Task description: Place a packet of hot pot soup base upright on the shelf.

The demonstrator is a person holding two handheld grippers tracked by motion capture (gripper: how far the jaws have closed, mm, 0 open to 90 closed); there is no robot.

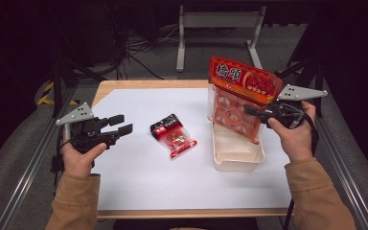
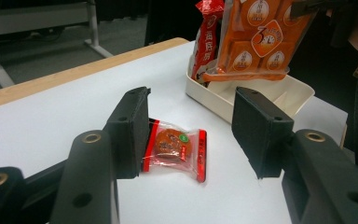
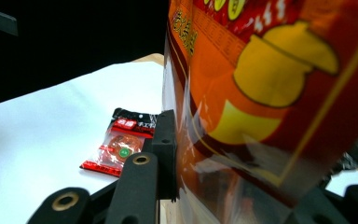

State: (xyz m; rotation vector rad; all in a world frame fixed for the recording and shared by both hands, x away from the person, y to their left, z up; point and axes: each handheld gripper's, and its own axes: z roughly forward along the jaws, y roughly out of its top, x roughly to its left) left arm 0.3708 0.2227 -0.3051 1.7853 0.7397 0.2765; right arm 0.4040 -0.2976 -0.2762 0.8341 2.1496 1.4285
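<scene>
right gripper (image 1: 249, 110): fingers clamp orange snack bag (image 1: 239, 91) over tray (image 1: 237, 160) | bag light, crinkly, slippery: grip mid-side | left gripper (image 1: 122, 125): fingers apart, empty

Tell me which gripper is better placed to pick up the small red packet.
Left. The left gripper is open, empty and aimed at the small red packet; the right gripper holds the orange bag over the tray.

The large orange snack bag (image 1: 239, 96) is glossy plastic film, as is the small red wrapped snack packet (image 1: 173, 135). The cream plastic tray (image 1: 237, 160) looks smooth; the white table (image 1: 139, 177) is matt, wood-edged.
</scene>
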